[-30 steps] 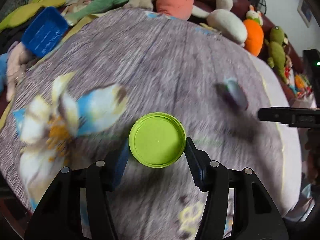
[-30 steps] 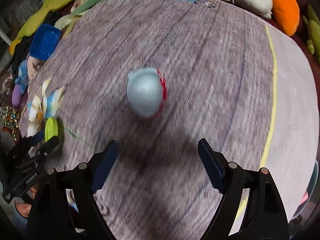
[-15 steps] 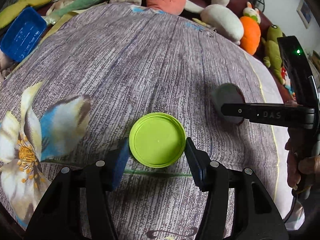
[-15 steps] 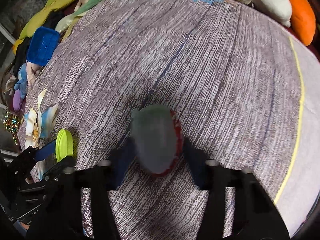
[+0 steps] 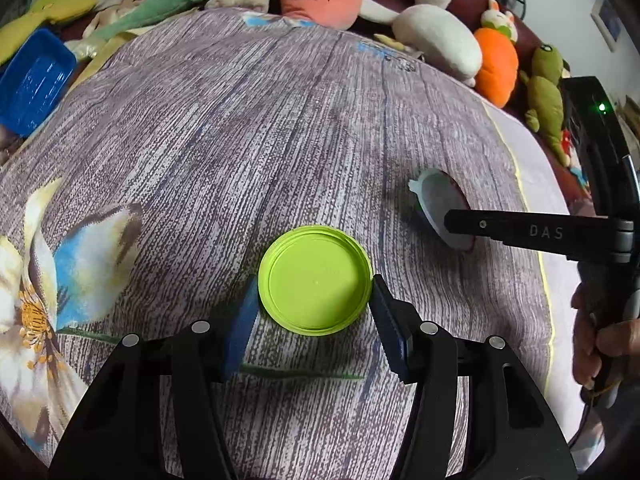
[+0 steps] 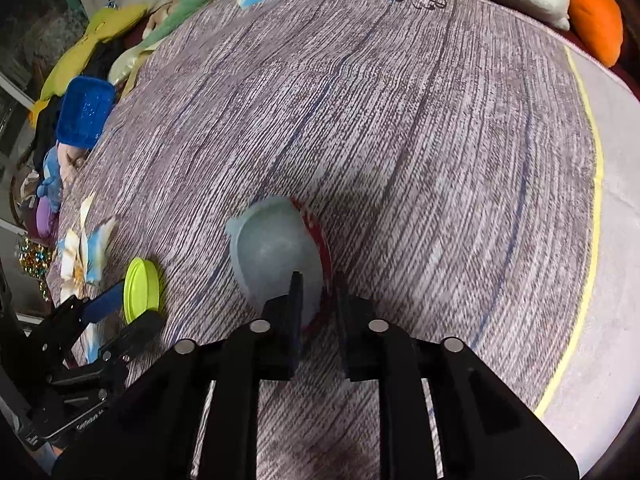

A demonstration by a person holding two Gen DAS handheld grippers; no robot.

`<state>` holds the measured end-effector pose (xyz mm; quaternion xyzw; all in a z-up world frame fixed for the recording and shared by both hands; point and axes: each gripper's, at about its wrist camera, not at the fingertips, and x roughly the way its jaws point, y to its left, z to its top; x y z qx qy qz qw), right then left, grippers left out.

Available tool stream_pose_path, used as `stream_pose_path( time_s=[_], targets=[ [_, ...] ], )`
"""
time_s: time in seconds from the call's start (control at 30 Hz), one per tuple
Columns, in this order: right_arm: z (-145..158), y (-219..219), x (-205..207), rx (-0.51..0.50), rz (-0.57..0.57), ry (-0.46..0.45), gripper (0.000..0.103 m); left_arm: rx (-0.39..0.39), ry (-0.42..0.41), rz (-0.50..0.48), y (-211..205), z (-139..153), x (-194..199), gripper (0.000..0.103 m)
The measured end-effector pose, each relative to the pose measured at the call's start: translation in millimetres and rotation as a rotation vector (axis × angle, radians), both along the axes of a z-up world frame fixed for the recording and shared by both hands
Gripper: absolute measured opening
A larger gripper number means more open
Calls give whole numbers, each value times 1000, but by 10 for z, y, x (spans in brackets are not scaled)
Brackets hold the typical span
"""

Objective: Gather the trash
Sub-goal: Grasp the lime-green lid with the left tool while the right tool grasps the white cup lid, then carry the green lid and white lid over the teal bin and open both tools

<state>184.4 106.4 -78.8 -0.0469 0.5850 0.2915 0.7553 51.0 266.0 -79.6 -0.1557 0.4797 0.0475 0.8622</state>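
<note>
Pointing steeply down at the grey woven cloth (image 5: 280, 128), the left gripper (image 5: 314, 304) clamps a green lid (image 5: 315, 280) by its rim, jaws about half apart, pads touching both sides. To the right of the lid, the right gripper (image 6: 318, 300), also tilted steeply down, has just been closing its jaws and now pinches the near edge of a pale foil cup lid with a red rim (image 6: 276, 252). A hand (image 5: 604, 336) grips its handle at the cloth's right edge.
</note>
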Motion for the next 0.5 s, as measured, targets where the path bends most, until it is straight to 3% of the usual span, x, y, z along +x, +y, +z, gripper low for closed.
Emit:
stream_pose_path(
  time_s=[0.07,0.13,0.17,0.2,0.5],
  targets=[
    [-16,20,39,10,1,-5,29,-3,1,9,21,1,45,57],
    [-34,68,90,20,5,-18,29,-2,6,11,21,0,100,57],
    [-41,93,100,17,6,-26,22,-1,8,10,16,3,118,57],
    [-39,109,109,18,8,-40,5,1,7,7,6,9,142,57],
    [197,-354,102,56,-52,-78,5,10,-5,-96,-450,81,349,57]
  ],
)
